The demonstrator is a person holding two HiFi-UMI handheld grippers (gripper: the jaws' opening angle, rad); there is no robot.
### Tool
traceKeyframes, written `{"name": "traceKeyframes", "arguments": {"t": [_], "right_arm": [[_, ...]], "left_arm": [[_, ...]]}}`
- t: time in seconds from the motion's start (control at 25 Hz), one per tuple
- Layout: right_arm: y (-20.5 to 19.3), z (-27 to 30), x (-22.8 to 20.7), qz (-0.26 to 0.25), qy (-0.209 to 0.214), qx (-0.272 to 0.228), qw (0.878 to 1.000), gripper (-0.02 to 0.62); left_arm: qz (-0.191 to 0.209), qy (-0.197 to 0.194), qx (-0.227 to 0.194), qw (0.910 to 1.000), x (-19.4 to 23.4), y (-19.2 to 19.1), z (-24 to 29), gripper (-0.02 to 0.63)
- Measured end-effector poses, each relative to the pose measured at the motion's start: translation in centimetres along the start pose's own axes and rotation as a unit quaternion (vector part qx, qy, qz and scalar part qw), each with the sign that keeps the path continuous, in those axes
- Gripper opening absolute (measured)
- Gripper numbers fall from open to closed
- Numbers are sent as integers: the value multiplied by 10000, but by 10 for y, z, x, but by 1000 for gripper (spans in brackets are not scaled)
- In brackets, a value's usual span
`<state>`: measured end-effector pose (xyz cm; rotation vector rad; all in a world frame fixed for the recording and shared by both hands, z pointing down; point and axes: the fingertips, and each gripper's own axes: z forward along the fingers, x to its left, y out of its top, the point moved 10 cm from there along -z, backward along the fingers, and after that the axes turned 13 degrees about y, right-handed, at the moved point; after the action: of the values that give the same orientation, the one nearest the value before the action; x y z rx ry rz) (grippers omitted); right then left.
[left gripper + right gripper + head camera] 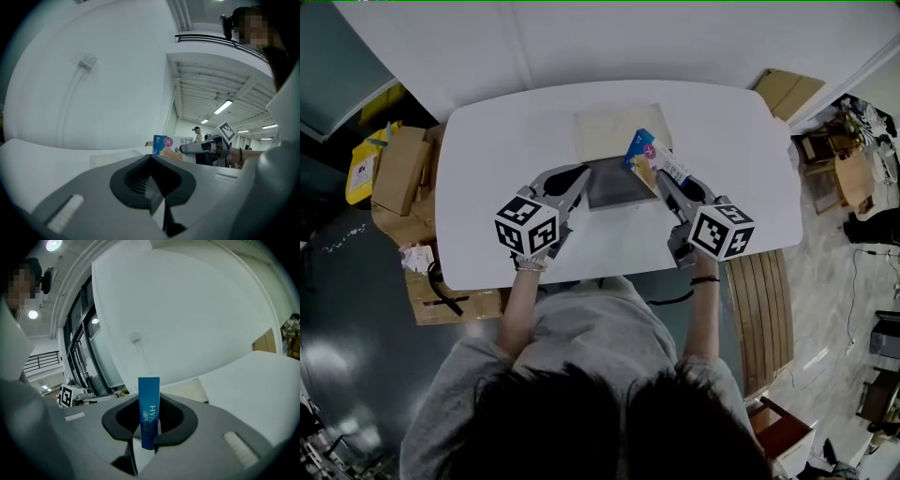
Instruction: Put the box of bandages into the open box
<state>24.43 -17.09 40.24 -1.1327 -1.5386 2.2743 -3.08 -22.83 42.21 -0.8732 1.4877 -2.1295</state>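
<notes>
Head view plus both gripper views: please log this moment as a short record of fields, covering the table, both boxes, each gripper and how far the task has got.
table: white, rounded corners
open box: near the table's middle, flap folded back on the far side
box of bandages: blue, held upright over the open box's far right corner
right gripper: shut on the box of bandages
left gripper: jaws together, nothing between them, at the open box's left edge
task: box of bandages not yet inside
</notes>
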Motion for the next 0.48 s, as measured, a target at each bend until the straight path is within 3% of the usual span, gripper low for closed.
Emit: {"name": "traceKeyframes", "arguments": {"t": [0.48], "right_arm": [[10, 20, -34, 262, 619, 926, 9934, 84]], "left_arm": [[-419, 422, 309, 9978, -3, -18, 10, -5]]}}
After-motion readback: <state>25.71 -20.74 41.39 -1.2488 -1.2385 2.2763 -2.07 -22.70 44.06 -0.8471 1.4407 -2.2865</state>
